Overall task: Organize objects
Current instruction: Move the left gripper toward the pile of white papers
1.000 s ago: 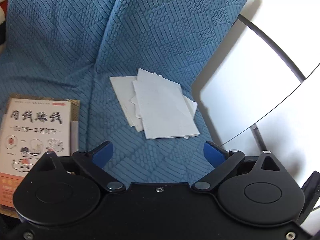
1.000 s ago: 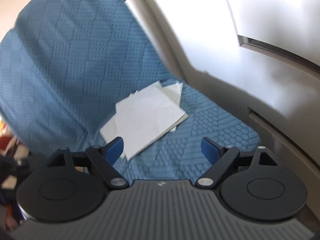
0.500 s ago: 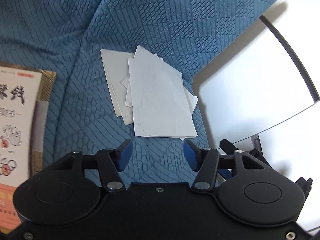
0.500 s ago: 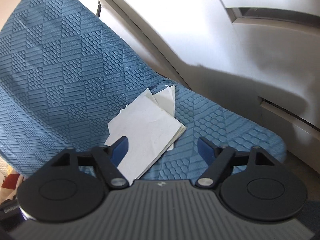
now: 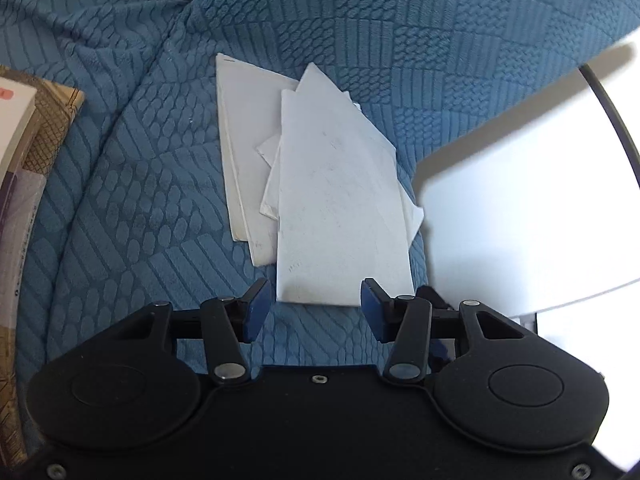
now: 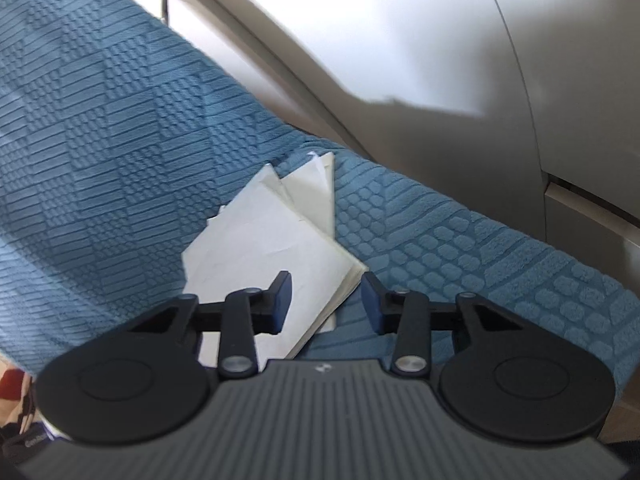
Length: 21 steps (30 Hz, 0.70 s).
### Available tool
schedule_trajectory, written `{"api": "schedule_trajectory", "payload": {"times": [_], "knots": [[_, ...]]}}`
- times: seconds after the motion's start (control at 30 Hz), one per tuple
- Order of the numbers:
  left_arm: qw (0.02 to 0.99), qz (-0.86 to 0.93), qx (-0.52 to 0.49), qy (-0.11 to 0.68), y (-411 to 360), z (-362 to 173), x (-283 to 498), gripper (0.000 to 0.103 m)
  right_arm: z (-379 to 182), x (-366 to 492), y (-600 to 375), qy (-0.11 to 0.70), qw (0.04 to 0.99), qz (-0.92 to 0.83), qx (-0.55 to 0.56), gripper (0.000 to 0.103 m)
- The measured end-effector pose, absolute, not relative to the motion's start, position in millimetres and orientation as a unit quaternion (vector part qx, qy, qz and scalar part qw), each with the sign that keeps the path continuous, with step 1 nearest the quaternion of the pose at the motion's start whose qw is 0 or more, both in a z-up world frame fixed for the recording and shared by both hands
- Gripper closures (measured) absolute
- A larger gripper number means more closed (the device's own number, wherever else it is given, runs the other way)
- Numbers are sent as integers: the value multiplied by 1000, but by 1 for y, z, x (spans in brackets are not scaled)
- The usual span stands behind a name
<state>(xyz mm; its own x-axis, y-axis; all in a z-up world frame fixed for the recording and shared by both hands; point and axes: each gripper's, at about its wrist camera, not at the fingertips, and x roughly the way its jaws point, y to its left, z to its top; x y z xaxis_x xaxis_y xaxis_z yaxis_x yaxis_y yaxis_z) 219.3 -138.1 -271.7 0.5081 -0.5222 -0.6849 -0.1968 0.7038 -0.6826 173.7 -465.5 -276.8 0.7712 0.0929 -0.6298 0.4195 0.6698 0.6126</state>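
A loose pile of white paper sheets [image 5: 336,200] lies fanned out on a blue textured cover [image 5: 140,200]. My left gripper [image 5: 314,308] hovers at the pile's near edge. Its blue pads [image 5: 256,308] stand apart and are closing, with the top sheet's edge just ahead of the gap. In the right wrist view the same paper pile [image 6: 264,248] lies on the blue cover [image 6: 100,140]. My right gripper [image 6: 326,300] is over the pile's near corner, jaws closing. One of its pads [image 6: 282,296] is above the sheets; neither pad presses on them.
A stack of books [image 5: 24,168] lies on the cover at the left. A white round-edged tabletop [image 5: 520,220] with a dark rim juts in at the right, close to the papers. Pale grey furniture panels [image 6: 440,60] rise behind the cover's far edge.
Both grippers have come down and closer to the paper pile, and both pairs of jaws have narrowed. The books have slid toward the left edge of the left wrist view.
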Motion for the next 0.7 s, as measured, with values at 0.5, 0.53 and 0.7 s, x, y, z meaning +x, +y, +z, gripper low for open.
{"api": "schedule_trajectory", "payload": {"times": [0.5, 0.53, 0.7], "knots": [[748, -100, -435, 491, -141, -300, 233, 57, -282, 194, -467, 329, 846, -64, 415, 73], [746, -100, -438, 491, -143, -300, 233, 57, -282, 194, -468, 329, 843, -61, 421, 73], [727, -105, -467, 493, -147, -307, 233, 57, -285, 195, -472, 327, 828, -53, 452, 72]]}}
